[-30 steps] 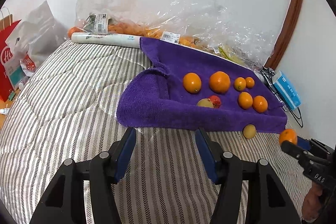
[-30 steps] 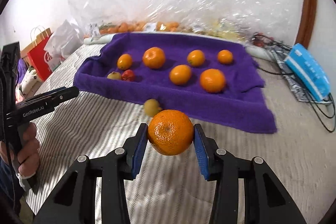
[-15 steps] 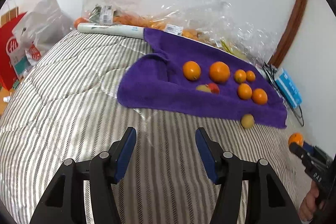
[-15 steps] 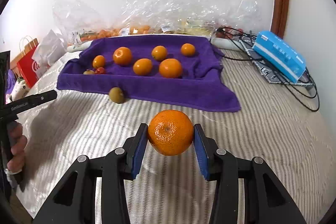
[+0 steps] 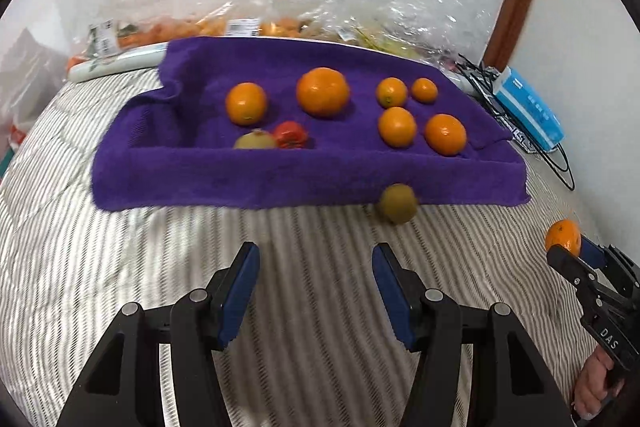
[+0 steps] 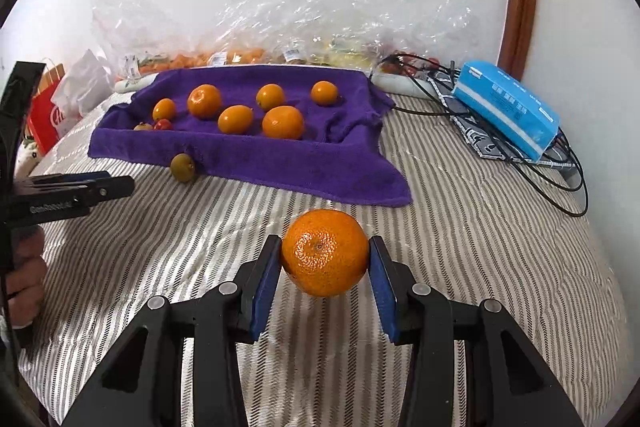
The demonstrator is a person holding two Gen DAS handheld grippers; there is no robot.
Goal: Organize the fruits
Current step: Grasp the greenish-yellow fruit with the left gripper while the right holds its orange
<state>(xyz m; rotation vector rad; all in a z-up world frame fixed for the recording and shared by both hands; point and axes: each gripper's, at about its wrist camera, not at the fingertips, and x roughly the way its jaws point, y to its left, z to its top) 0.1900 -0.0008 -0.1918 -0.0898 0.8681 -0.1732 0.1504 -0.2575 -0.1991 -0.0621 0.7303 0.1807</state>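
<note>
A purple towel (image 5: 200, 175) (image 6: 304, 163) lies on the striped bed and holds several oranges, a small red fruit (image 5: 291, 135) and a yellow-green fruit (image 5: 255, 140). Another yellow-green fruit (image 5: 398, 203) (image 6: 183, 167) lies on the bedding at the towel's front edge. My left gripper (image 5: 316, 283) is open and empty, over the bedding short of that fruit. My right gripper (image 6: 325, 267) is shut on an orange (image 6: 325, 251), held above the bed to the right of the towel; the orange also shows in the left wrist view (image 5: 564, 236).
Clear plastic bags of fruit (image 6: 280, 39) lie along the wall behind the towel. A blue box (image 6: 508, 109) and black cables (image 6: 560, 171) lie at the right. A red paper bag (image 6: 48, 119) and a white bag stand at the left.
My left gripper has swung right and moved closer to the towel and the loose yellow-green fruit. My right gripper has drawn back and to the right with the orange still in it.
</note>
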